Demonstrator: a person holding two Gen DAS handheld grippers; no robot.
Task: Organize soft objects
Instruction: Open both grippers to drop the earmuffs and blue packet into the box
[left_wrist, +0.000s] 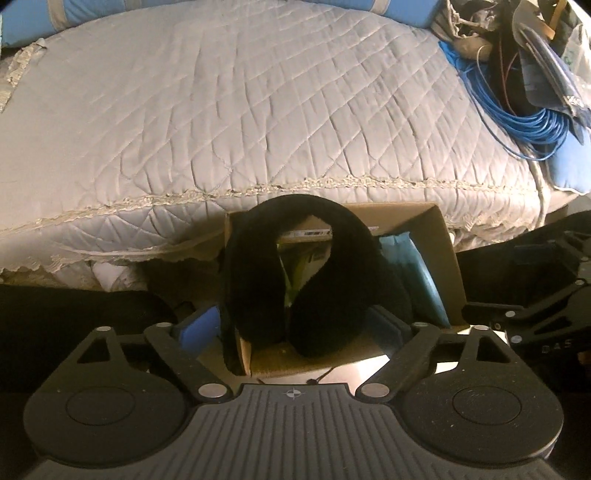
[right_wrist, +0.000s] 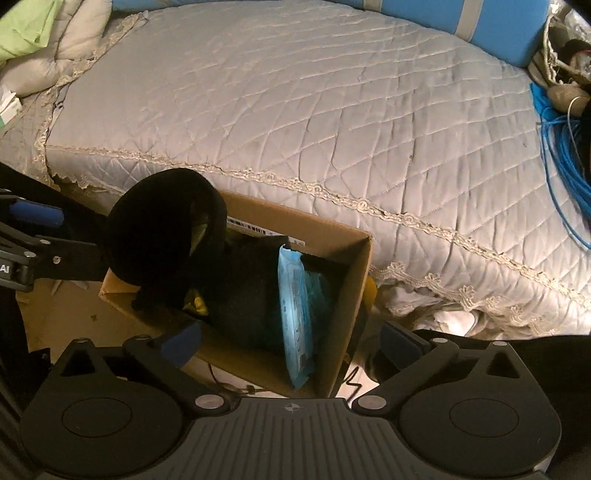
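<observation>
Right, the left gripper (left_wrist: 301, 325) is squeezing the black neck pillow (left_wrist: 295, 273), its blue pads (left_wrist: 197, 325) pressing in on the two lower lobes, jaws closed only as far as the plush lets them. That pillow is a fuzzy horseshoe, arch uppermost, and it is hanging over the left end of the open cardboard box (left_wrist: 445, 266), its tips dipping just inside the near rim. Room in there is looking tight: a crinkly blue plastic pouch (left_wrist: 410, 277) is standing on edge toward the right wall, and something yellow-green is peeking through the pillow's gap.

Over on the other side, the right gripper (right_wrist: 295, 339) is hovering with its jaws spread wide and nothing between them, one blue pad (right_wrist: 183, 341) sitting above the box's near wall (right_wrist: 258, 365), the other off past its right corner. From this wrist camera the neck pillow (right_wrist: 162, 236) is showing as a dark, rounded mass at the box's left end, with the left gripper's arm (right_wrist: 40, 247) reaching in from the left edge, and the blue pouch (right_wrist: 295, 314) is leaning across dark fabric inside.

Beyond the box's far rim, the grey quilted bedspread (right_wrist: 295, 110) is offering a broad, smooth stretch, diamond-stitched with a lace border. A coil of blue cable (left_wrist: 517, 114) is crowding the bed's right edge.
</observation>
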